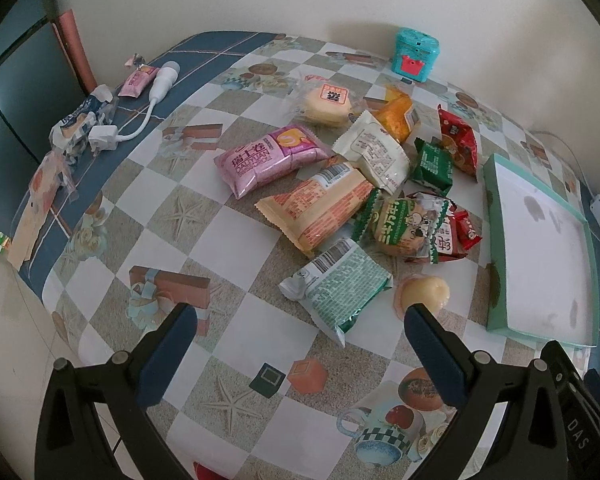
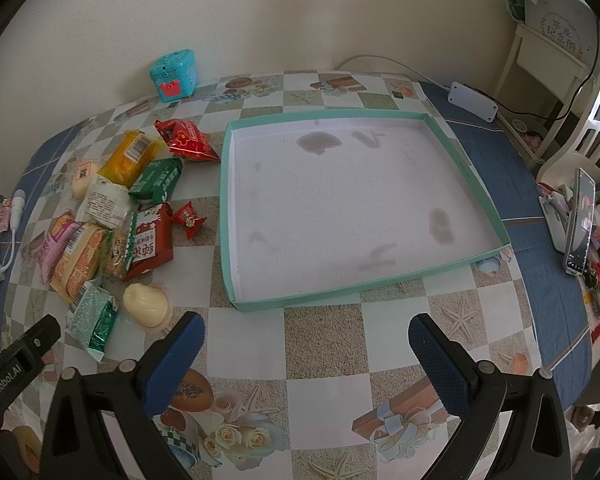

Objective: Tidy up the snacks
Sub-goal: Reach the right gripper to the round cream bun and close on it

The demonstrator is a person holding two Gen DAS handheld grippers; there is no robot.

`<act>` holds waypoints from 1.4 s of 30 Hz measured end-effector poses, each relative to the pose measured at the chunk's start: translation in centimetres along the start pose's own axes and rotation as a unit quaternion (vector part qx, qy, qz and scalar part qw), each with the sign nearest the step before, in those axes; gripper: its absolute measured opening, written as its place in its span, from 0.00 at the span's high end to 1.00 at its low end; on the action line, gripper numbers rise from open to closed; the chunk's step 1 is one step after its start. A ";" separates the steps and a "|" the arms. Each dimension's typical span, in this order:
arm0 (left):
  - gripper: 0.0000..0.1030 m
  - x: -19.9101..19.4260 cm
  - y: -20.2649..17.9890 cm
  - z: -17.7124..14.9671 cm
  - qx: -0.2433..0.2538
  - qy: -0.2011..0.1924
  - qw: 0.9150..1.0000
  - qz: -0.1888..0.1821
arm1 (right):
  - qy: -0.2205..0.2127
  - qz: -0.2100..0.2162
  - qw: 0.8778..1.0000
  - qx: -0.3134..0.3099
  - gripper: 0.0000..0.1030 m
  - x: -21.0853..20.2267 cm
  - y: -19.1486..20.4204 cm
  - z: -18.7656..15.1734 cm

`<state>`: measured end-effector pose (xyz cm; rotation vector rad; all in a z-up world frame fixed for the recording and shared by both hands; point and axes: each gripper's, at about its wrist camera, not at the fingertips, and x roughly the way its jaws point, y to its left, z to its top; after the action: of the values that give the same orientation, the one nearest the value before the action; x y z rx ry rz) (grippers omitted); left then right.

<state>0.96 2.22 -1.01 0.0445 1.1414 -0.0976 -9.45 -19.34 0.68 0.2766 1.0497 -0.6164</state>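
Note:
A heap of wrapped snacks lies on the checked tablecloth: a pink packet (image 1: 274, 158), an orange packet (image 1: 320, 208), a green-patterned packet (image 1: 340, 286) and a pale yellow jelly cup (image 1: 424, 294) (image 2: 146, 304). An empty shallow tray with a teal rim (image 2: 504, 236) (image 1: 496, 208) sits to their right. My left gripper (image 1: 300, 322) hangs open just short of the green-patterned packet. Near the table's front edge, my right gripper (image 2: 306, 330) is open before the tray, with nothing between its fingers. Red packets (image 2: 186, 140) and a dark green one (image 2: 158, 178) lie beside the tray.
A teal tin (image 2: 174, 74) (image 1: 416, 54) stands by the wall. A white cable with plug (image 1: 140, 120) and crumpled wrappers (image 1: 80, 120) lie at the left. A white box (image 2: 472, 102), a phone on a stand (image 2: 580, 220) and small clutter crowd the right edge.

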 end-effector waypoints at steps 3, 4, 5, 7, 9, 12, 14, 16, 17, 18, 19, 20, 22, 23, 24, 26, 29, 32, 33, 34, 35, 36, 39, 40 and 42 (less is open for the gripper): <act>0.00 0.0 0.1 0.0 -0.003 0.001 1.000 -0.001 | 0.000 0.000 1.000 0.000 0.00 0.0 0.0 0.0; 0.00 0.0 0.1 0.0 -0.003 0.002 1.000 -0.001 | 0.000 0.000 1.000 0.000 0.00 0.0 0.0 0.0; 0.00 0.0 0.1 0.0 -0.004 0.002 1.000 -0.001 | 0.000 0.000 1.000 0.000 0.00 0.0 0.0 0.0; 0.00 0.1 0.1 0.1 -0.005 0.002 1.000 -0.001 | 0.000 0.000 1.000 0.000 0.00 0.0 0.0 0.0; 0.00 0.1 0.1 0.1 -0.006 0.004 1.000 -0.002 | 0.001 0.000 1.000 0.000 0.00 0.0 0.0 0.0; 0.00 0.2 0.4 0.1 -0.013 0.008 1.000 -0.004 | 0.001 0.001 1.000 -0.002 0.00 0.0 0.1 -0.1; 0.00 0.4 0.7 0.2 -0.018 0.011 1.000 -0.007 | 0.001 0.002 1.000 -0.002 0.00 0.0 0.1 -0.2; 0.00 0.5 1.0 0.3 -0.025 0.013 1.000 -0.010 | 0.001 0.010 1.000 -0.002 0.00 0.1 0.4 -0.2; 0.00 0.7 1.4 0.4 -0.032 0.015 0.999 -0.011 | 0.001 0.014 1.000 -0.002 0.00 0.1 0.5 -0.2; 0.00 0.9 1.8 0.6 -0.043 0.017 0.999 -0.012 | 0.002 0.021 1.000 -0.003 0.00 0.3 0.8 0.0; 0.00 1.0 2.3 0.8 -0.052 0.018 0.998 -0.015 | 0.006 0.031 0.999 -0.005 0.00 0.6 1.3 0.1; 0.00 1.1 2.6 0.9 -0.060 0.018 0.998 -0.018 | 0.012 0.043 0.999 -0.008 0.00 1.0 1.8 0.4; 0.00 1.6 3.6 1.3 -0.079 0.021 0.996 -0.024 | 0.025 0.067 0.997 -0.008 0.00 1.7 2.6 0.7; 0.00 1.8 3.8 1.5 -0.085 0.023 0.996 -0.026 | 0.032 0.079 0.996 -0.009 0.00 2.2 3.1 0.7; 0.00 2.1 4.1 1.6 -0.091 0.025 0.995 -0.026 | 0.035 0.084 0.996 -0.010 0.00 2.4 3.5 0.7; 0.00 2.8 4.7 2.0 -0.106 0.031 0.993 -0.033 | 0.032 0.092 0.995 -0.023 0.00 2.7 4.6 0.8; 0.00 3.8 4.7 2.4 -0.101 0.036 0.993 -0.042 | 0.032 0.106 0.993 -0.037 0.00 3.3 5.9 1.0; 0.00 4.9 4.6 2.7 -0.096 0.044 0.993 -0.046 | 0.049 0.127 0.990 -0.047 0.00 4.4 7.1 1.0; 0.00 5.3 4.5 2.9 -0.095 0.048 0.993 -0.052 | 0.052 0.130 0.989 -0.051 0.02 4.8 7.4 1.0; 0.00 5.5 4.5 3.0 -0.093 0.049 0.993 -0.057 | 0.054 0.132 0.988 -0.057 0.04 5.1 7.7 0.9; 0.00 5.7 4.5 3.1 -0.091 0.050 0.993 -0.061 | 0.056 0.131 0.988 -0.062 0.06 5.5 8.0 0.9; 0.00 5.9 4.4 3.3 -0.089 0.051 0.993 -0.063 | 0.047 0.124 0.989 -0.073 0.07 5.6 8.3 0.9; 0.00 6.6 4.1 3.5 -0.084 0.054 0.993 -0.067 | 0.042 0.127 0.987 -0.088 0.08 5.8 9.1 1.0; 0.00 6.8 4.2 3.5 -0.085 0.055 0.992 -0.070 | 0.039 0.128 0.987 -0.093 0.08 5.8 9.4 1.0; 0.00 7.2 4.3 3.7 -0.088 0.056 0.992 -0.075 | 0.036 0.135 0.984 -0.106 0.10 5.7 10.0 1.1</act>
<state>7.68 5.75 -6.07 -0.1939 1.2614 -0.1284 -0.75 -13.85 -4.51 0.2505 1.1147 -0.2488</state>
